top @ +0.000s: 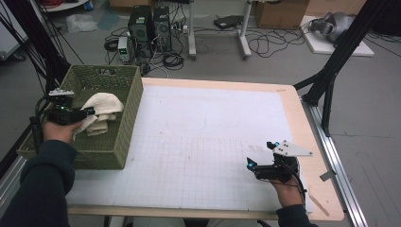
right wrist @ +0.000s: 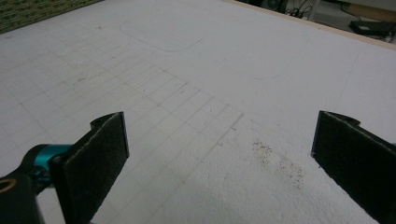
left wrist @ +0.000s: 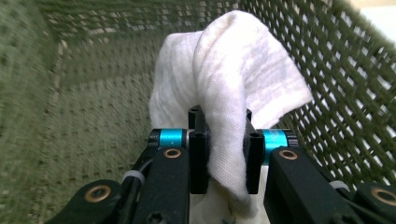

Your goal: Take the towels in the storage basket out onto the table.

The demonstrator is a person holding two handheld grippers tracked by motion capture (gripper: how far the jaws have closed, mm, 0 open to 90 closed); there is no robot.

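Left gripper (top: 87, 113) inside the green basket (top: 127, 118) at the table's left edge, jaws pinching a fold of the white cloth (left wrist: 233, 84), cloth draped in the basket, right gripper (top: 257, 158) low over the white gridded mat (top: 198, 142), jaws spread wide with nothing between.

Soft white terry cloth (left wrist: 233, 79), matt green woven basket (left wrist: 70, 93), rough white tabletop (right wrist: 210, 70)

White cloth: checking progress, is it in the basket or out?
In. The white cloth sits bunched inside the green basket, pinched by the left gripper.
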